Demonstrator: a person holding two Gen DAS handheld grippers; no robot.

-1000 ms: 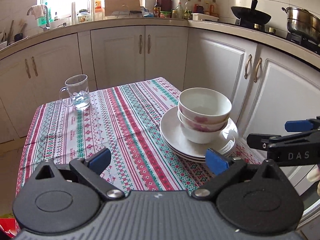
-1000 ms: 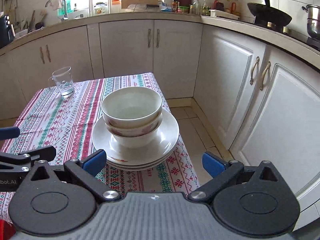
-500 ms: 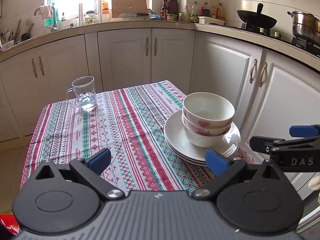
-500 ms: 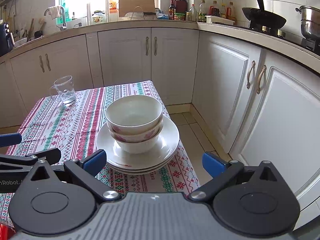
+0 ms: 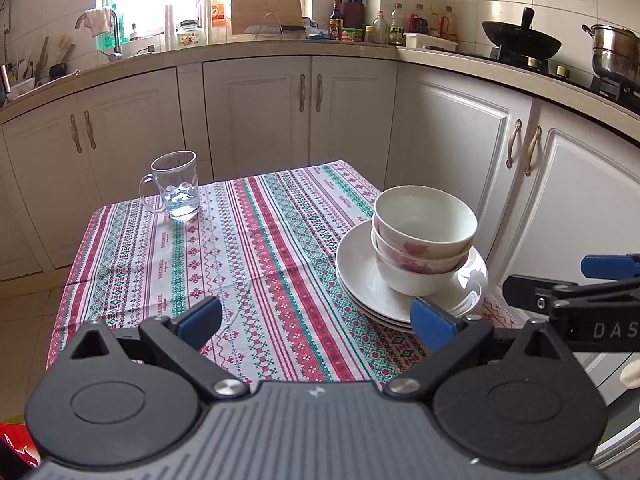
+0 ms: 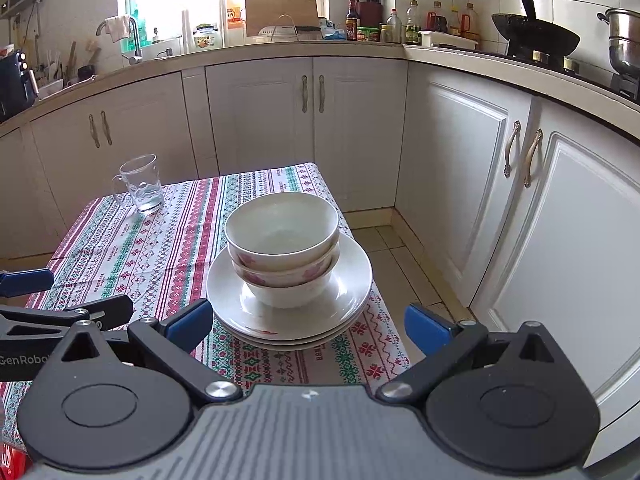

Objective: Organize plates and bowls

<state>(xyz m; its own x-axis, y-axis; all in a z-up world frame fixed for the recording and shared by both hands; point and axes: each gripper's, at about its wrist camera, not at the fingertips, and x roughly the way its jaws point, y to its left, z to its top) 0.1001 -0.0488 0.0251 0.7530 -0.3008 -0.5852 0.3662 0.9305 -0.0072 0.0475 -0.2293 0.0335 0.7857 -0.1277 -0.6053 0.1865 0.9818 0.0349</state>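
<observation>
Three white bowls (image 5: 424,236) with pink flowers are nested on a stack of white plates (image 5: 356,268) at the table's right front corner; the bowls (image 6: 282,240) and plates (image 6: 348,284) also show in the right wrist view. My left gripper (image 5: 316,322) is open and empty, held back above the table's front, left of the stack. My right gripper (image 6: 306,324) is open and empty, just in front of the plates. The right gripper's fingers (image 5: 608,266) show at the right edge of the left wrist view.
A striped patterned tablecloth (image 5: 248,248) covers the small table. A glass mug (image 5: 176,186) stands at its far left. White cabinets (image 5: 452,148) close in behind and to the right. The counter holds a wok (image 5: 520,42), a pot, bottles and a sink.
Both grippers have drawn back and risen a little from the stack; the bowls and plates look smaller and farther. Nothing on the table has moved.
</observation>
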